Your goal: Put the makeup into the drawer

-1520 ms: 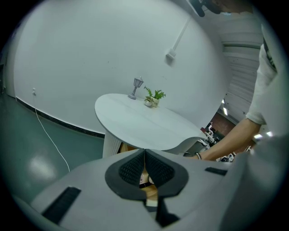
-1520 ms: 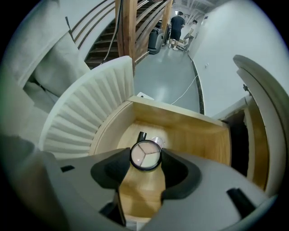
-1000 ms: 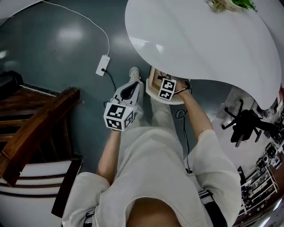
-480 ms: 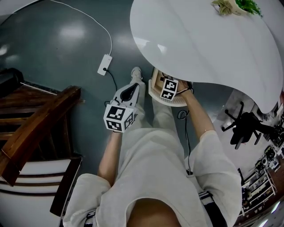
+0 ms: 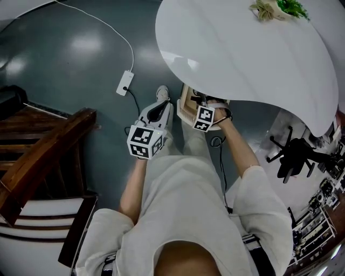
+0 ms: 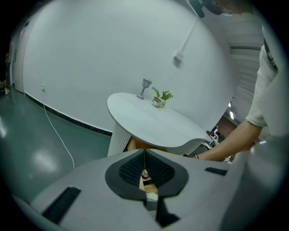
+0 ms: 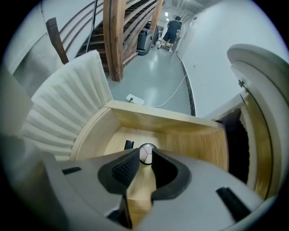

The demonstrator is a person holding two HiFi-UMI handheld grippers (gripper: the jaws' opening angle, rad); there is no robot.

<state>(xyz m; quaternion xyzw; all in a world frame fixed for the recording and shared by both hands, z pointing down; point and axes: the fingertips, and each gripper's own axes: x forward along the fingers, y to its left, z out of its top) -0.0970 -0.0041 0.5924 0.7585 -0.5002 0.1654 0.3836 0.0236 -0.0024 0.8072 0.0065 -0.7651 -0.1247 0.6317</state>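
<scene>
Makeup (image 7: 146, 154) first: where is it? the desk asks.

Me: In the open wooden drawer (image 7: 180, 124). It's a small round white compact, and I read it as lying flat on the drawer bottom, just past the tips of my right tool (image 7: 145, 151). That tool's jaws have just been closing and now stand a narrow slit apart. The compact shows through the slit, but I don't judge the pads to be pressing on it. My left tool (image 6: 145, 152) hangs off to the side with its pads together, holding nothing.

Desk: Which step is that?

Me: The drop looks done, I'd say, so I'm at the pull-out. Next I need to bring the right tool straight up out of the drawer without clipping its walls. After that the drawer may want pushing shut.

Desk: Anything in the way?

Me: The white round surface (image 5: 242, 48) overhangs the drawer, so its edge sits close above that tool. A small dark item (image 7: 129, 144) lies just beside the compact. Well clear of it all are a potted plant (image 5: 280, 7) on the surface, a power strip (image 5: 125, 82) on the floor (image 5: 81, 54), and wooden stairs (image 5: 43, 156) at my left.
</scene>
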